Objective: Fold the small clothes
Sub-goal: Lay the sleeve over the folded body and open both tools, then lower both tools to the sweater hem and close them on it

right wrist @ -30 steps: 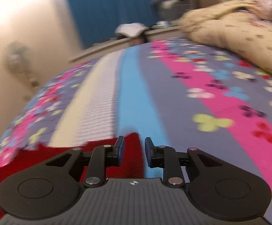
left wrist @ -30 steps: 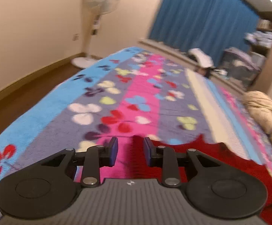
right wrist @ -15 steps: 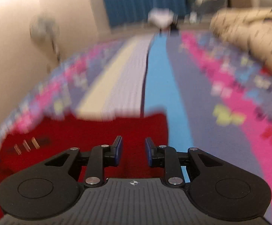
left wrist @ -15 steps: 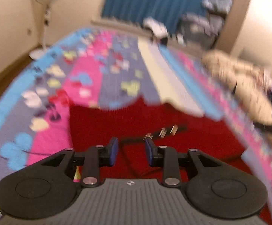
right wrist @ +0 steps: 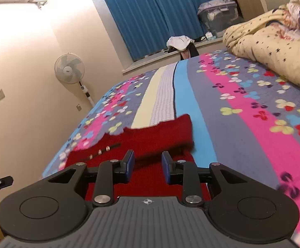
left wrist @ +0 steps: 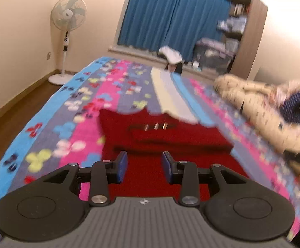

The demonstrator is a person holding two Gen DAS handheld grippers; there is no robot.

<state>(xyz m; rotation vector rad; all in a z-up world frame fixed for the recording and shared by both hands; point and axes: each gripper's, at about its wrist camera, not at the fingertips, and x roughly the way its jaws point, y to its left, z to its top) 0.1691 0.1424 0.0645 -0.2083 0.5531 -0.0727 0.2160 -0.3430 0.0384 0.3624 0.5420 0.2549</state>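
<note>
Left wrist view: red garment lies folded once on the bed.
Left gripper: opening, empty.
Right gripper: opening, empty.
Left to do: likely further folds.

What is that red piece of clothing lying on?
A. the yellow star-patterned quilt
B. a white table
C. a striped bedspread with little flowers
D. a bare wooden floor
C: the red garment lies flat on the striped, flowered bedspread, whose pink, grey and blue bands show on both sides of it; the yellow quilt is bunched up farther off, apart from it.
</note>
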